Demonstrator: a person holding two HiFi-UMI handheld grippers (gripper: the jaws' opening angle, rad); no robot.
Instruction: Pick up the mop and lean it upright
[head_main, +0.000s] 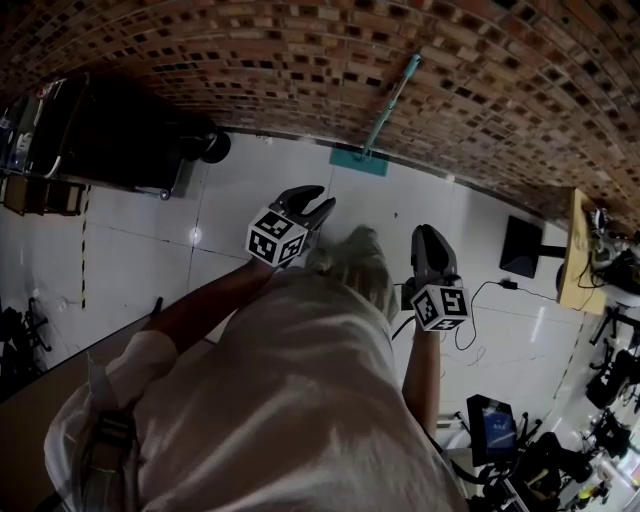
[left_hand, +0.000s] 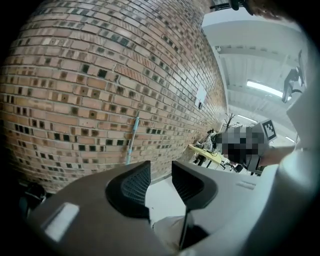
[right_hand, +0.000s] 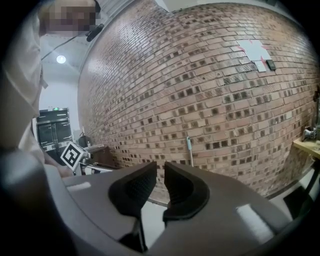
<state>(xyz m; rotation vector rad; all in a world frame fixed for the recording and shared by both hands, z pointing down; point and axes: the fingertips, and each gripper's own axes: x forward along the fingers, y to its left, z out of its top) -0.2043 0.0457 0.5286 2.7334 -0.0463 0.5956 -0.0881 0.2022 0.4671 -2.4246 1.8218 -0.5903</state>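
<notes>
The mop (head_main: 388, 105) leans on the far brick wall (head_main: 200, 50), well apart from both grippers. The left gripper (head_main: 318, 205) is slightly spread and empty; the right gripper (head_main: 428, 235) is pressed together (nothing held). Risk: the mop head slides on the glossy floor (head_main: 260, 200) and the handle topples.

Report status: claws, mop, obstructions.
Left claw open, empty; right claw shut, empty. Mop leaning upright on wall. Nothing in the way.
</notes>
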